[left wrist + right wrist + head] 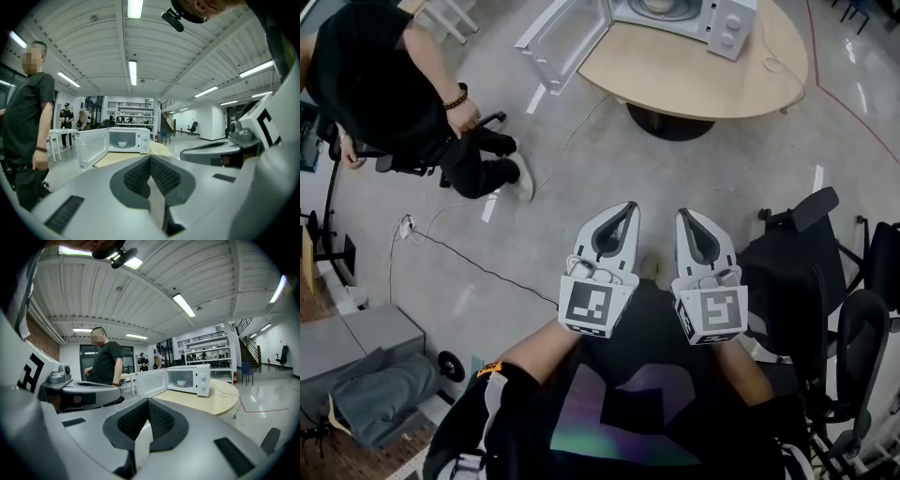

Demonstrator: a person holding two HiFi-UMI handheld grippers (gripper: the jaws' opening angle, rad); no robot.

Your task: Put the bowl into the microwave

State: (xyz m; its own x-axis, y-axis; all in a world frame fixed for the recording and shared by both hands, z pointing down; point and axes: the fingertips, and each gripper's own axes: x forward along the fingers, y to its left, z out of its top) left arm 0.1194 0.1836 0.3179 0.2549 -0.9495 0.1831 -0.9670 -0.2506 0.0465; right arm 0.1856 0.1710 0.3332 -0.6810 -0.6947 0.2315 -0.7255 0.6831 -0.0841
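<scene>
The bowl sits inside the microwave, so placement looks done. The door stands open. The left gripper and right gripper are closed, empty, and well back from the microwave.

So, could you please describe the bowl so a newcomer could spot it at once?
Look for the round wooden table with a white microwave standing on it, door swung open. The bowl is the small white one inside the microwave's cavity, the only dish in sight.
</scene>
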